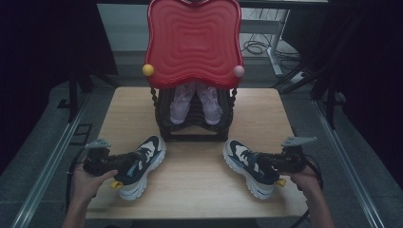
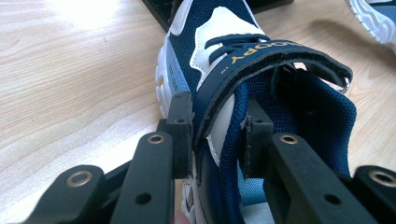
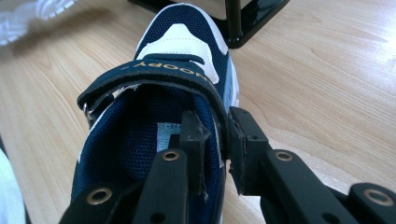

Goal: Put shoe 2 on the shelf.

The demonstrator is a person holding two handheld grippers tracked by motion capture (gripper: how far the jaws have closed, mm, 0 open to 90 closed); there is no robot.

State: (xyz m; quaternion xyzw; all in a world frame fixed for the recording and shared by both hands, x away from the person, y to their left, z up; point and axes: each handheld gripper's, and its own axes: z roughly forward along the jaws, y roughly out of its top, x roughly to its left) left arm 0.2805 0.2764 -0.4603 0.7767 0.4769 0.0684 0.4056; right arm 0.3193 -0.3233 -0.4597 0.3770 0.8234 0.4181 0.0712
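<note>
Across the wooden table (image 1: 190,175) we are pinching each sneaker's collar wall, left gripper (image 1: 124,164) on the left shoe (image 1: 141,166), right gripper (image 1: 267,164) on the right shoe (image 1: 249,166), toes pointing toward twelve o'clock at the rack (image 1: 195,126).

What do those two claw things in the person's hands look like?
Both are black. The left gripper and right gripper each carry a grey three-cornered plate on top and a small yellow knob near the hand. A dark cable trails from each. Up close, each has two flat black jaws with round brassy rivets and blocky, worn pads. No sleeves cover the forearms.
</note>
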